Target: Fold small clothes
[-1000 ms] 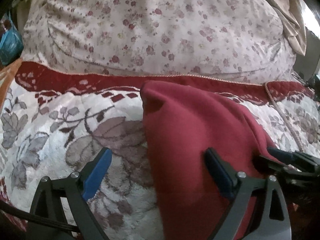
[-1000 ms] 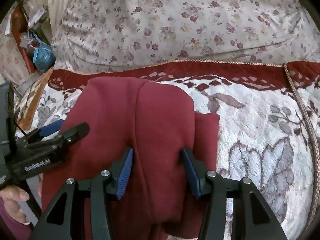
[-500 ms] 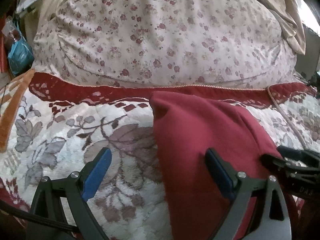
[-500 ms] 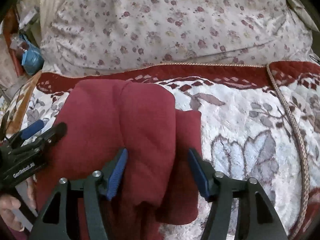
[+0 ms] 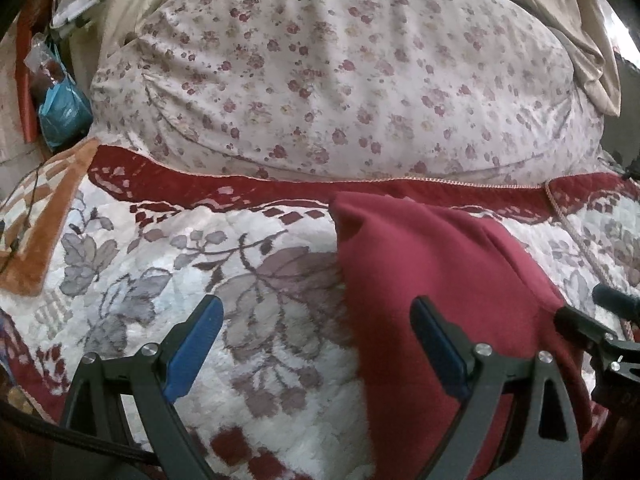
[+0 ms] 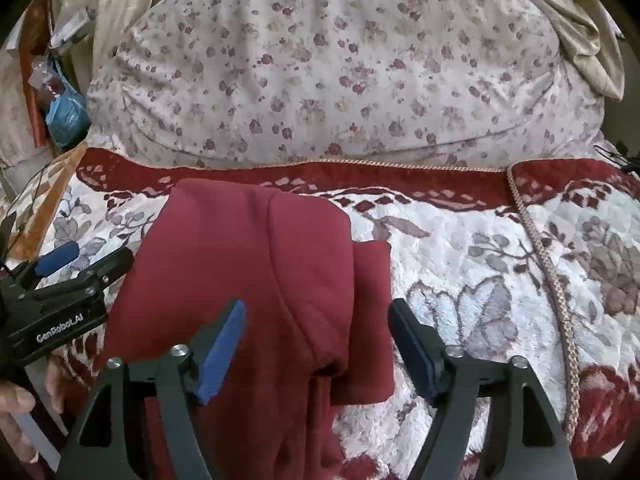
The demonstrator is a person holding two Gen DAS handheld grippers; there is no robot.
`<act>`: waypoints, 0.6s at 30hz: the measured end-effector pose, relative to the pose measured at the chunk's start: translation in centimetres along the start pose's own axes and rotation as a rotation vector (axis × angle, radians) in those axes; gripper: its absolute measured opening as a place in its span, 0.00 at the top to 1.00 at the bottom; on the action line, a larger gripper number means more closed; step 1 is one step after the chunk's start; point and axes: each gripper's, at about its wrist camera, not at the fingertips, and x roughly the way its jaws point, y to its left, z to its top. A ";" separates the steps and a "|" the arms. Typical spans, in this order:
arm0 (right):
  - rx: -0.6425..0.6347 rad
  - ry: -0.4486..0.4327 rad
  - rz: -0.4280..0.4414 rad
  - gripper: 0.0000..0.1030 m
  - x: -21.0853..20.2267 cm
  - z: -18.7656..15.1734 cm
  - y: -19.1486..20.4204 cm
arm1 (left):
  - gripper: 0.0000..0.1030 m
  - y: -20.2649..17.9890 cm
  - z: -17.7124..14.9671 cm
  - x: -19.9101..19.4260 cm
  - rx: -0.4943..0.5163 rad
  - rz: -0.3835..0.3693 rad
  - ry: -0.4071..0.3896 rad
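A dark red garment lies folded on the flowered bed blanket; it also shows in the left wrist view. My right gripper is open and empty, hovering over the garment's near right part, with a folded sleeve edge between its fingers. My left gripper is open and empty, straddling the garment's left edge; it also shows at the left of the right wrist view. The right gripper's tips show at the right edge of the left wrist view.
A large flowered pillow lies behind the garment. A beige curtain hangs at the upper right. A blue bag and clutter stand at the far left beside an orange patterned blanket edge.
Both grippers have pulled back and away from the garment. The right gripper has opened wider and no longer presses the cloth. The garment stays folded on the blanket.
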 end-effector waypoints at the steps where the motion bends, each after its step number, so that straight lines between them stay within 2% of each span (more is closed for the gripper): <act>1: 0.004 -0.004 -0.002 0.19 -0.1 -0.1 0.0 | 0.09 0.0 0.0 -0.1 0.005 0.002 0.005; 11: 0.021 -0.026 -0.003 0.10 -0.6 -0.2 0.8 | 0.09 0.8 0.0 -0.6 -0.019 0.012 0.003; 18: 0.026 -0.014 -0.002 0.10 -0.3 -0.3 1.0 | 0.09 0.6 0.0 -0.5 0.005 0.024 -0.002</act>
